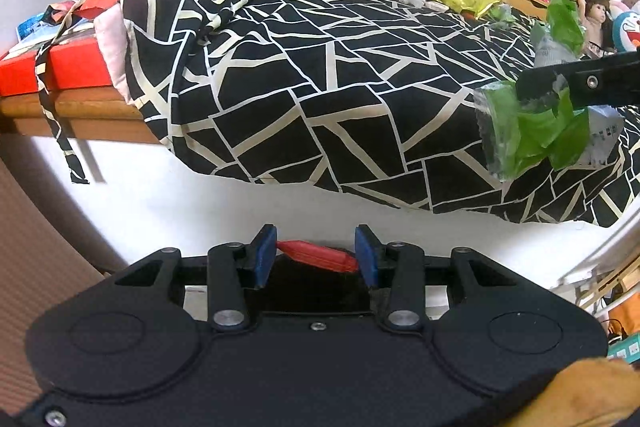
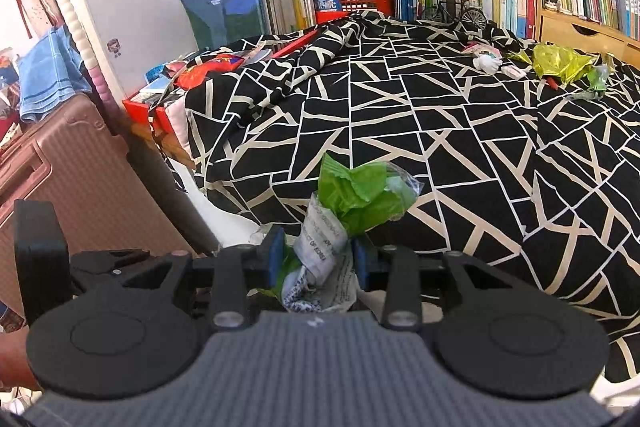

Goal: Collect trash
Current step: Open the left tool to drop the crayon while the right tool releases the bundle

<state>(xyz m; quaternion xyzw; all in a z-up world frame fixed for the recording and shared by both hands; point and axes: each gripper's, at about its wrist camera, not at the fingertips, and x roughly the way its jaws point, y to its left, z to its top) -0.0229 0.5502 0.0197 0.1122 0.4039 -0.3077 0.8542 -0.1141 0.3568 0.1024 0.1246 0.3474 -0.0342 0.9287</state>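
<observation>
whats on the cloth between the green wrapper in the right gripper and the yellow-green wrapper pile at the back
Nothing: in the right wrist view only bare black-and-white cloth lies between the held green wrapper and the yellow-green wrapper pile.

The right gripper [image 1: 524, 89] is cut off at the frame edge. The green wrapper [image 2: 360, 195] hides its lower end between the pads.

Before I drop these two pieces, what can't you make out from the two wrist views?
- Trash bin: in neither view; where to drop is unknown.
- Red wrapper in the left tool: its lower part is hidden behind the tool body.
- Crumpled green and white printed wrapper in the right tool: its bottom is hidden by the tool body.
- Yellow-green foil wrapper and the small scraps beside it on the black and cream patterned cloth: too small to count.
</observation>
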